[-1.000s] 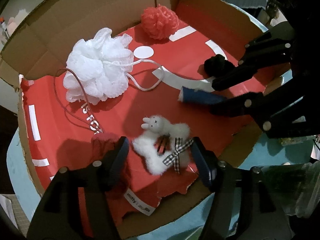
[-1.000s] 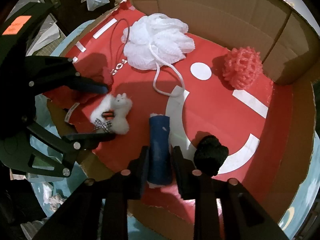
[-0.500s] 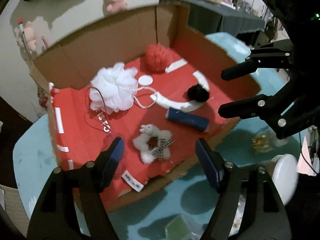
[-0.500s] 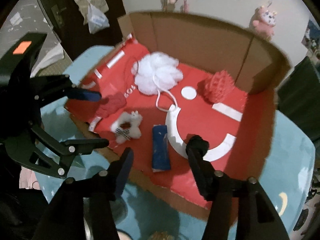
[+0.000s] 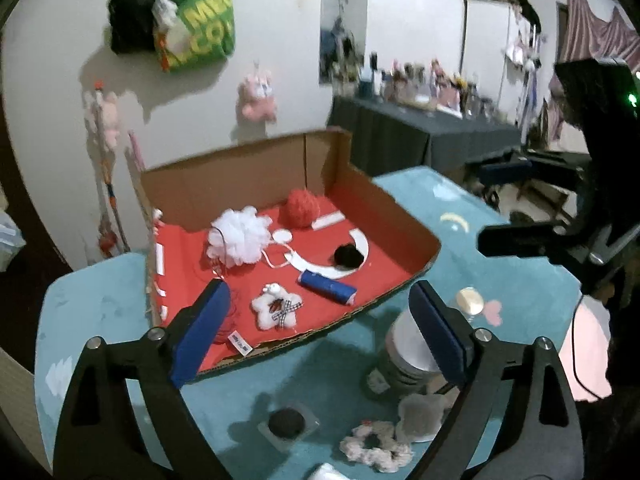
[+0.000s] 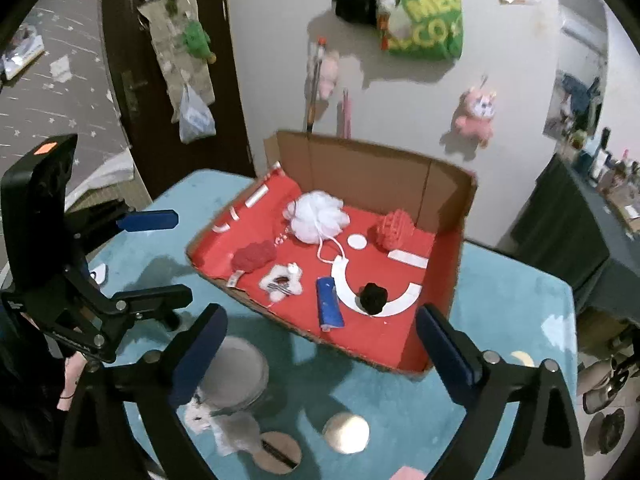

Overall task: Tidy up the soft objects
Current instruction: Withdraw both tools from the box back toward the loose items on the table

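A cardboard box point(image 5: 404, 212) point(image 6: 456, 240) with a red floor holds a white bath pouf point(image 5: 239, 234) point(image 6: 317, 221), a red pouf point(image 5: 302, 207) point(image 6: 395, 229), a black puff point(image 5: 349, 256) point(image 6: 373, 298), a blue roll point(image 5: 327, 287) point(image 6: 329, 307), a white fluffy scrunchie with a bow point(image 5: 276, 311) point(image 6: 281, 283) and a red cloth point(image 6: 254, 255). My left gripper point(image 5: 320, 332) is open and empty above the table in front of the box. My right gripper point(image 6: 320, 356) is open and empty, also drawn back from the box.
On the teal table point(image 5: 100, 308) in front of the box are a round tin point(image 5: 408, 356) point(image 6: 236, 372), a grey fluffy item point(image 5: 424, 416), a pale scrunchie point(image 5: 376, 444), a small dark disc point(image 5: 285, 423) and a round ball point(image 6: 346, 433). A dark dresser point(image 5: 420, 136) stands behind.
Both grippers have pulled up and back out of the box. The right gripper let go of the blue roll, which lies on the box floor. Both stand wide open.
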Tool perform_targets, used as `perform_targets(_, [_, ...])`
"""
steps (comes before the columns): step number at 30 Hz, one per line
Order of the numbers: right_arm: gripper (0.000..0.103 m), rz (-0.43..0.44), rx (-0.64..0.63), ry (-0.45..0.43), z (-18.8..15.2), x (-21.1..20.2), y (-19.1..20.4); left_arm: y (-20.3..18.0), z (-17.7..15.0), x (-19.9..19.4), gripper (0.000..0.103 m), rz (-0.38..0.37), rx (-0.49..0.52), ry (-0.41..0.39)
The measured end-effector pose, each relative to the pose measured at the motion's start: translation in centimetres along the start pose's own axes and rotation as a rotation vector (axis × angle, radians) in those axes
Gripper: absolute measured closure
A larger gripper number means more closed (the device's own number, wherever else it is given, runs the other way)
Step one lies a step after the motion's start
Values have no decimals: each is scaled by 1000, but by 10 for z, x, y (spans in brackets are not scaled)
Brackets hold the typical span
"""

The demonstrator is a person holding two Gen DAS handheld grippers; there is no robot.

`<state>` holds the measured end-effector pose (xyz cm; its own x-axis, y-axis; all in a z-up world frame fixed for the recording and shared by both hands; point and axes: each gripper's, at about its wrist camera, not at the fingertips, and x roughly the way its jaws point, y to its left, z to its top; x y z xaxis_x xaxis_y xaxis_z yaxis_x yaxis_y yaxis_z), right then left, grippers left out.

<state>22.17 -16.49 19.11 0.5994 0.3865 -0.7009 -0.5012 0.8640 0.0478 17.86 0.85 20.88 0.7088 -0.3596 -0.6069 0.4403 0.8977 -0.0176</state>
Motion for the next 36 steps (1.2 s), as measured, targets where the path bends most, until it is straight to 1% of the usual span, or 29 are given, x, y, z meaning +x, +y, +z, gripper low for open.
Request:
perform_targets(2, [0, -30, -5, -58, -10, -19, 10, -9, -8, -19, 10, 26, 2, -66])
perform_targets(4, [0, -45, -3, -104, -20, -32, 18, -18, -17, -36, 5, 55, -5, -131])
perform_targets(6, [0, -75, 0, -158, -32, -47, 26, -25, -25, -50, 4, 73, -12, -180])
perform_targets(8, [0, -124, 10, -216, -48, -61, 34, -33, -38, -63, 4, 83, -30, -220])
perform_targets(11, [0, -205, 20, -289, -72, -75, 45, -42, -56, -76, 2, 102, -49, -267])
perform_targets(13, [0, -247, 29, -321, -85, -79, 51, -49, -69, -83, 0, 127, -60, -293])
perform_targets(16, [0, -283, 46, -369, -109, -84, 60, -54, -86, -88, 0, 162, -81, -314])
perform_targets(20, [0, -309, 80, -395, -133, -81, 65, -59, -105, -85, 0, 192, -99, -304])
perform_targets(24, [0, -297, 132, -390, -156, -69, 65, -63, -124, -78, 0, 205, -119, -286])
perform_targets(29, [0, -314, 164, -382, -177, -51, 65, -61, -145, -57, 0, 206, -158, -217])
perform_targets(33, [0, -306, 188, -346, -191, -33, 65, -56, -159, -39, 0, 204, -192, -153])
perform_targets(36, [0, -302, 206, -308, -200, -18, 62, -55, -169, -30, 0, 202, -209, -121])
